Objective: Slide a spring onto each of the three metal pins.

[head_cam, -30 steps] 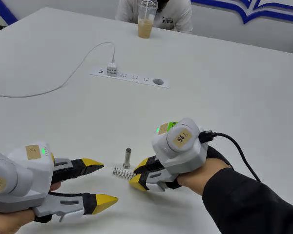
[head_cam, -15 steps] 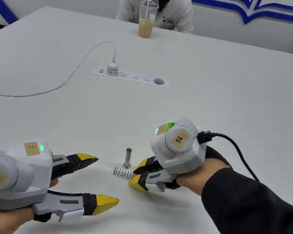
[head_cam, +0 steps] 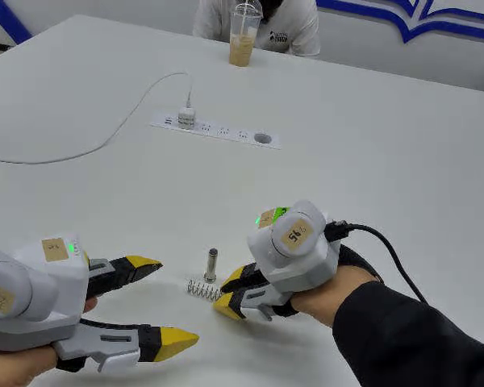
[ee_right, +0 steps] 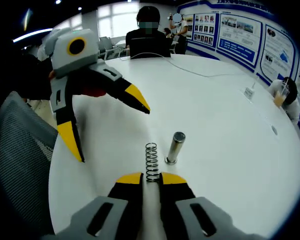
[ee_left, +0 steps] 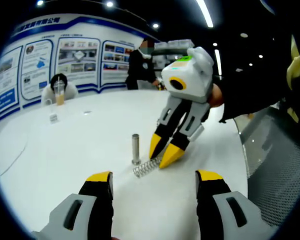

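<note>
While the right gripper (ee_right: 151, 179) nips the near end of the spring (ee_right: 151, 160), jaws almost together w/ just the coil between them, the spring lies flat on the table (head_cam: 347, 161), just beside the upright pin (ee_right: 174, 147). Left gripper (head_cam: 163, 300) hangs off to the side, jaws wide apart, nothing in them. Pin's bare, no spring on it yet.

Now the tricky bit, I reckon: lift, tip the spring to vertical, centre the free end's bore over the pin top, then lower straight. Light squeeze only, as too hard & the coil squashes or pings out. Pin looks free-standing, easy to knock, so approach from above, not sideways.
</note>
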{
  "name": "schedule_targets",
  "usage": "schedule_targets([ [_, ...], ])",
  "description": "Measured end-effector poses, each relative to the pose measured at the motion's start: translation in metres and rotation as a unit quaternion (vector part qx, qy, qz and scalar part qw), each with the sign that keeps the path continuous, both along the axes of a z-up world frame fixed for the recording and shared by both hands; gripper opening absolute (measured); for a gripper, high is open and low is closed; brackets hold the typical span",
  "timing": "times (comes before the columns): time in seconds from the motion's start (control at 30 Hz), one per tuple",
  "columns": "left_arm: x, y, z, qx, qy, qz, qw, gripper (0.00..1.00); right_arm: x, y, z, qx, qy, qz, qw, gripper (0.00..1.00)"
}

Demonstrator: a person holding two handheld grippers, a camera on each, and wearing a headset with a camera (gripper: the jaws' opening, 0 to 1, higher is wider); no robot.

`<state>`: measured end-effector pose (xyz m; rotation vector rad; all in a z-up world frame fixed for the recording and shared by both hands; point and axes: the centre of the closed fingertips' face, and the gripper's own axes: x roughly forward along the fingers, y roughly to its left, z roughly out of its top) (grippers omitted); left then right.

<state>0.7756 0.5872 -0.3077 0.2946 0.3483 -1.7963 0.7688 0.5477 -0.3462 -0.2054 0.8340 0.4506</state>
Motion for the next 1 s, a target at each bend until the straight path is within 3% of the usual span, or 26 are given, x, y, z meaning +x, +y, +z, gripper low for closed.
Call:
schedule_targets([
  [0.43, 0.0, 0.0, 0.001, 0.0, -0.001, -0.001, 1.0, 0.69, -0.001, 0.001, -0.001, -0.007, 0.002, 0.003, 1.0, 0.12],
  [1.0, -0.004, -0.001, 0.0, -0.001, -0.007, -0.012, 0.9999, 0.65, -0.008, 0.005, 0.008, 0.001, 0.0, 0.011, 0.9999, 0.11],
])
